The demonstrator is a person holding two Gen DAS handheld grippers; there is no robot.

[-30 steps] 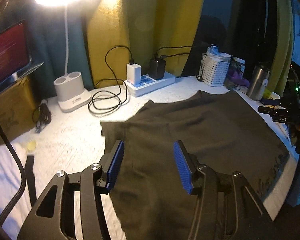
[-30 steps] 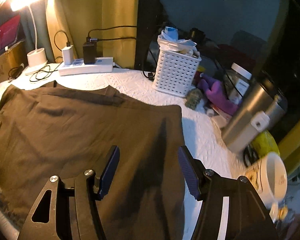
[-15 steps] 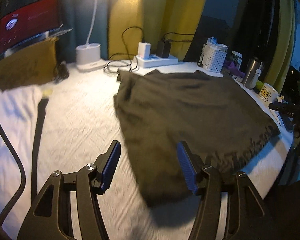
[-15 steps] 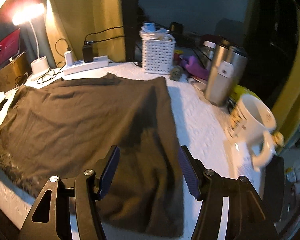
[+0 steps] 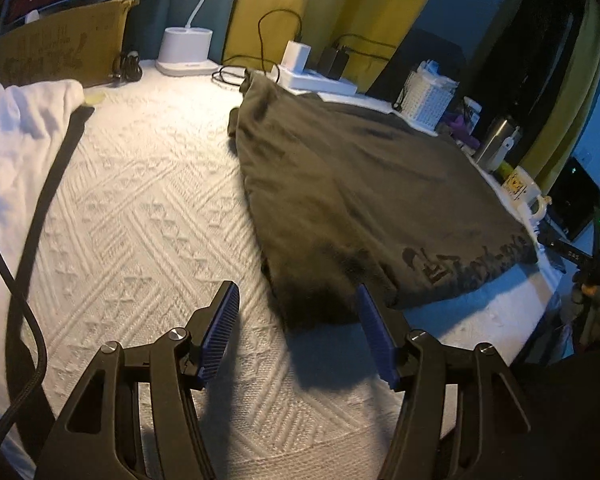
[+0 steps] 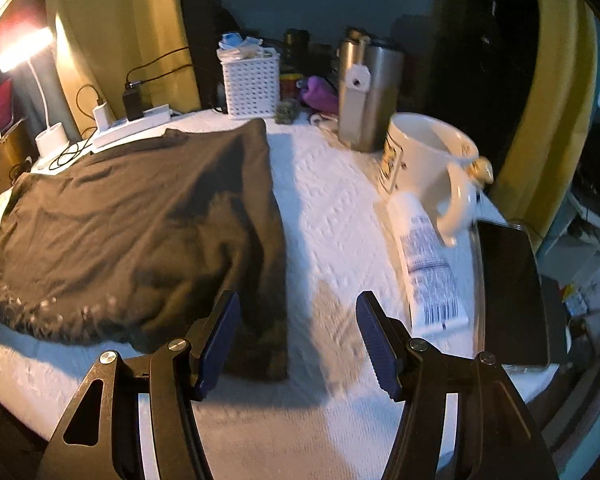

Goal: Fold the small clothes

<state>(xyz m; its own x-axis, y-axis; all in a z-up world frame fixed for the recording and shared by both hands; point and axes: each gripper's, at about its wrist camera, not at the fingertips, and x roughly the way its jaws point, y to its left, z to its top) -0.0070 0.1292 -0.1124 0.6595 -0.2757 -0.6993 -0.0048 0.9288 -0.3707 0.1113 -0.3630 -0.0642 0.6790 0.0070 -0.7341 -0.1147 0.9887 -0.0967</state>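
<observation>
white textured bedspread point(image 5: 148, 216) carries our dark garment point(image 5: 360, 184) mid-frame; left gripper point(image 5: 296, 332) and right gripper point(image 6: 296, 340) both gape empty, and a careless swing risks toppling the mug point(image 6: 428, 156)

Both wrist views downward, sharing dark garment point(image 5: 352, 184).

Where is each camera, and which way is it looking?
Left wrist: on the left tool, looking down over the dark shirt's near left corner; only its open blue fingers show.
Right wrist: on the right tool, facing the shirt's near right corner and a white mug; open fingers only.
Both share: shirt, mug, white basket.
</observation>
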